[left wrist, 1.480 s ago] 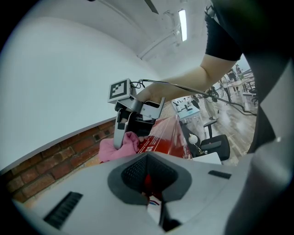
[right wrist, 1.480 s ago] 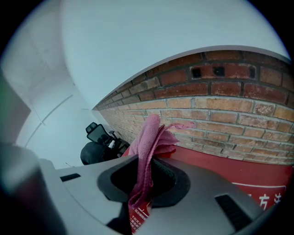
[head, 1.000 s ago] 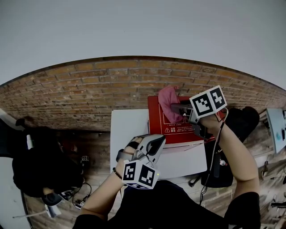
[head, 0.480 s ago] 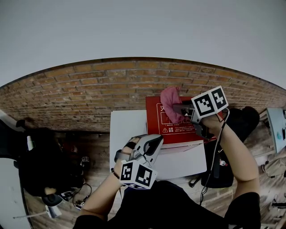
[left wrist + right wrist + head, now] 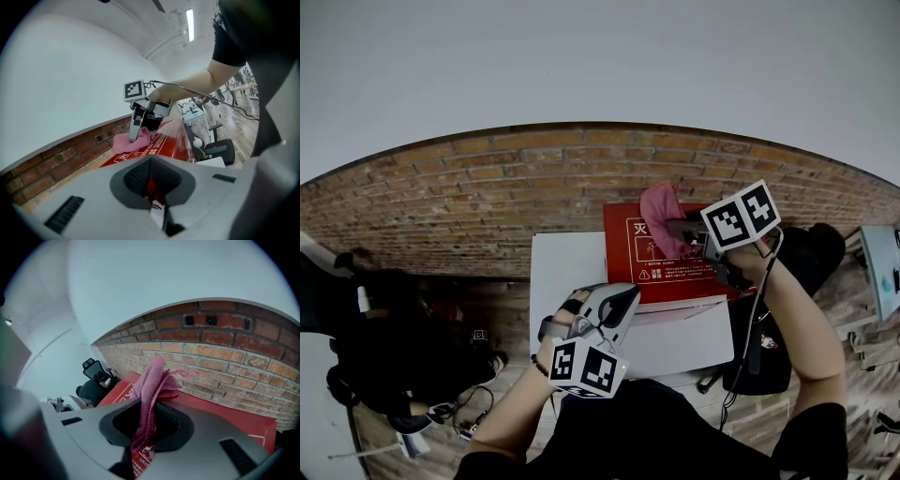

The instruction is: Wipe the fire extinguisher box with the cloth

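Step in hand: wiping the top of the fire extinguisher box (image 5: 680, 274), by my reading.
Box: red, lying flat on the white table (image 5: 567, 267), its far edge up against the brick wall (image 5: 487, 197).
Cloth: the pink cloth (image 5: 152, 378) is bunched at the far end of the box top, near the wall, and touches the lid.
Right gripper: the right gripper (image 5: 678, 228) has its jaws partly closed and pinching a fold of the cloth, angled down onto the box.
Left gripper: the left gripper (image 5: 150, 183) hangs over the near part of the table, well apart from the cloth, jaws drawn together on nothing.
Done: cloth picked up and brought onto the box.
Left: probably most of the top toward the near edge (no smear or clean streak shows, so I cannot tell how much is wiped).
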Demonstrator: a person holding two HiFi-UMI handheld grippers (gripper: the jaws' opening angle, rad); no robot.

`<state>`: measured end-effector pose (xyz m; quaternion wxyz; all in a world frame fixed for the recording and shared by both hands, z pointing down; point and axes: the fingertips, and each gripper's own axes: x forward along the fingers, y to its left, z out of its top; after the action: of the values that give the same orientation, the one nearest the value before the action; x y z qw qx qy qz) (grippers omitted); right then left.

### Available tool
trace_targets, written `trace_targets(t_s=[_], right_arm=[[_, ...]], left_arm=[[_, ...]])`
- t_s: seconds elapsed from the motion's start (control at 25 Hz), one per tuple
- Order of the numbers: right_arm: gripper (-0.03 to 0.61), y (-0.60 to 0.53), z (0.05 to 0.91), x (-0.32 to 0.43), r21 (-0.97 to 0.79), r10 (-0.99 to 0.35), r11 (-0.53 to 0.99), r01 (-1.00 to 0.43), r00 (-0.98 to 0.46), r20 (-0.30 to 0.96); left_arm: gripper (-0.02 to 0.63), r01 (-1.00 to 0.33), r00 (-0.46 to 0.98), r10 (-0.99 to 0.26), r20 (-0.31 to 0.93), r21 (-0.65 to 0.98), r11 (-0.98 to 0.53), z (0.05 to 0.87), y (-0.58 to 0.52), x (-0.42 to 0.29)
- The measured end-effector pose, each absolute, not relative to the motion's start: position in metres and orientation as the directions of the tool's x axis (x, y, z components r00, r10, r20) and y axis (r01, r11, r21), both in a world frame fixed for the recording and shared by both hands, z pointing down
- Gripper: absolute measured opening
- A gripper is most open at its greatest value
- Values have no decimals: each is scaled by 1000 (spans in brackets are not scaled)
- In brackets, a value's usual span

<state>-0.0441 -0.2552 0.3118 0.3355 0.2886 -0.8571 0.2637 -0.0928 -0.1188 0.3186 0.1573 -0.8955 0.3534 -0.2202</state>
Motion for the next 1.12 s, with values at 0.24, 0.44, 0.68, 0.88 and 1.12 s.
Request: trace_targets(t_s=[0.24, 0.44, 0.68, 0.88, 1.12], right_arm=[[75, -258, 311, -34, -260, -324, 685, -680, -604, 728], [75, -260, 312, -25, -262, -332, 675, -690, -601, 726], [75, -262, 312, -13, -256, -344, 666, -701, -593, 728], [75, -263, 313, -5, -259, -349, 658, -707, -591, 727], [75, -264, 313, 5, -252, -350, 657, -711, -583, 733]], left_arm=[[29, -564, 653, -702, 284, -436, -701, 318, -119, -93], [29, -561, 653, -702, 285, -441, -701, 319, -119, -94], [29, -560, 655, -698, 289, -435, -705, 318, -118, -93], [29, -558, 655, -697, 290, -436, -706, 319, -119, -94], [29, -559, 655, -697, 291, -434, -706, 320, -119, -93]])
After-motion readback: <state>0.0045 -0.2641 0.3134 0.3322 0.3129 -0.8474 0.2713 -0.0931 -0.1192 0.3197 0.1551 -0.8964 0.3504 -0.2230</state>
